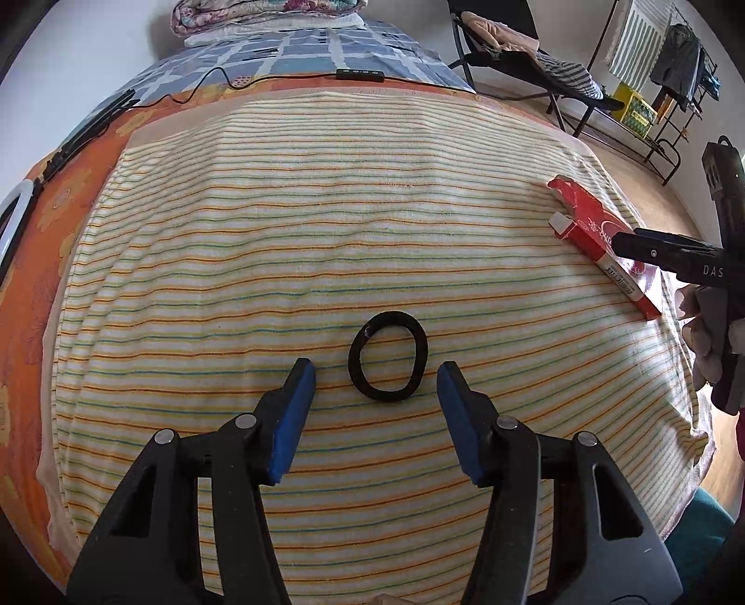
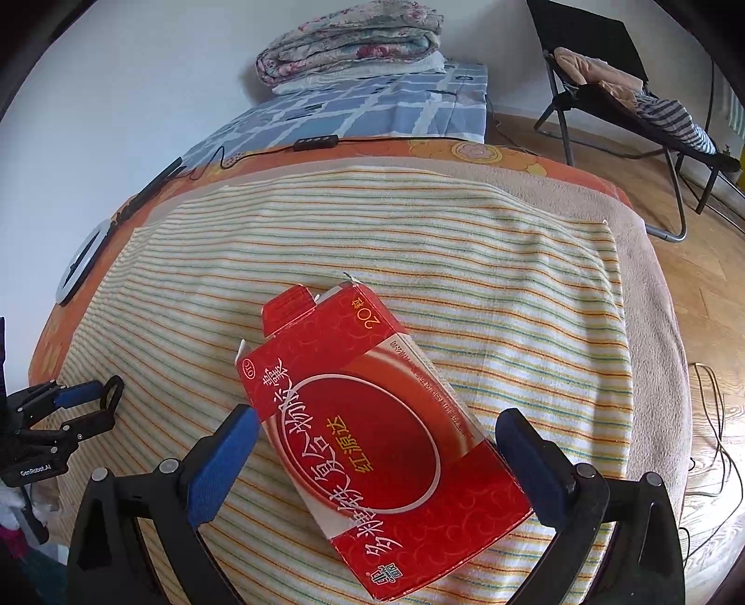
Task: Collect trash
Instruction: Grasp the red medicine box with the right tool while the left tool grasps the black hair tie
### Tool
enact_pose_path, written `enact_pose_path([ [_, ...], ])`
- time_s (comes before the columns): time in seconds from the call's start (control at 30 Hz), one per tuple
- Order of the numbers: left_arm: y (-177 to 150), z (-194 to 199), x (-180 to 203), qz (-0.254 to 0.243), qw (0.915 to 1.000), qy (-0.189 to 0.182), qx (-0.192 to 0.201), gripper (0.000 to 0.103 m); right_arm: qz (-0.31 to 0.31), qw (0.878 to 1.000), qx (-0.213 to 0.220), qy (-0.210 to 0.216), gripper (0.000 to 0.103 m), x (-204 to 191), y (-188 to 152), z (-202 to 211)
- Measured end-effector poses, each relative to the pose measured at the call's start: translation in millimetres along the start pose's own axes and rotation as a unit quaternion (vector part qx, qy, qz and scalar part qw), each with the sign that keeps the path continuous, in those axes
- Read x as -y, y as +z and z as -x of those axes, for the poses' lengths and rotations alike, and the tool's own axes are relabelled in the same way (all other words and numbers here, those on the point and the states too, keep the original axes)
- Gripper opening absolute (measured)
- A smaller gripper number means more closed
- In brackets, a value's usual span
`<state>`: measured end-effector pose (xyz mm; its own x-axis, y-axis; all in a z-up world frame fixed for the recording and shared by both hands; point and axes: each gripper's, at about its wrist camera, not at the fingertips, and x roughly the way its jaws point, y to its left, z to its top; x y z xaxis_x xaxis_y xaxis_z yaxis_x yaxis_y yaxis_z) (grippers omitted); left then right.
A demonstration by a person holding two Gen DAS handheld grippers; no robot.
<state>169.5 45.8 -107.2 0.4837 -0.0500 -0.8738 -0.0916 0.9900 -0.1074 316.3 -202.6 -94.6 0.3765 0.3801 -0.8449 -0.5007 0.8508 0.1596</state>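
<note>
- The left gripper (image 1: 376, 372) hangs low over a striped cloth (image 1: 279, 223) spread on a bed, its blue-padded jaws wide apart and holding nothing.
- A black hair tie (image 1: 388, 356) lies flat on the cloth just ahead of and between the two pads — it touches neither.
- The right gripper (image 2: 377, 428) is likewise spread wide, one pad on each side of a red cardboard box (image 2: 372, 437); the left-hand pad sits right against the box's edge (contact cannot be told for sure), while the other stands a little clear.
- The box lies flat on the cloth, tilted at an angle, its torn flap end pointing away from the gripper.
- In the left wrist view the same box (image 1: 600, 232) rests near the cloth's right edge, well apart from the hair tie, with the right gripper's black finger over its near end.
- Farther up the bed — a folded floral quilt (image 2: 349, 42) on a blue checked sheet (image 2: 363, 102).
</note>
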Motion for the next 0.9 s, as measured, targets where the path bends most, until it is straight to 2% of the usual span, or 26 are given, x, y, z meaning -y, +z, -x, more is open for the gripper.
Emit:
enact_pose_path([
  [0.13,1,-1,0,-0.005,1.0,0.007,0.003,0.043,0.026,1.0,-0.012,0.006,0.103,-14,-6,0],
  [0.3,1,-2,-2,-0.008,0.9998,0.016,0.005,0.03,0.081,0.995,-0.03,-0.042,0.103,-35,-11,-11],
  [0.4,1,-2,-2,-0.008,0.9997,0.022,0.008,0.024,0.081,0.994,-0.032,-0.072,0.103,-37,-14,-20],
  [0.53,3,-1,-3,-0.007,0.9996,0.022,0.013,0.011,0.063,0.995,-0.015,-0.076,0.101,-36,-17,-17],
  [0.63,2,3,-1,-0.01,0.9995,0.023,0.019,0.008,0.065,0.995,-0.013,-0.075,0.091,-40,-20,-12],
  [0.77,1,10,0,-0.012,0.9992,0.026,0.028,0.007,0.064,0.996,-0.011,-0.063,0.089,-46,-27,-4],
  [0.9,0,18,1,-0.013,0.9989,0.025,0.037,0.007,0.071,0.995,-0.004,-0.072,0.087,-55,-34,2],
])
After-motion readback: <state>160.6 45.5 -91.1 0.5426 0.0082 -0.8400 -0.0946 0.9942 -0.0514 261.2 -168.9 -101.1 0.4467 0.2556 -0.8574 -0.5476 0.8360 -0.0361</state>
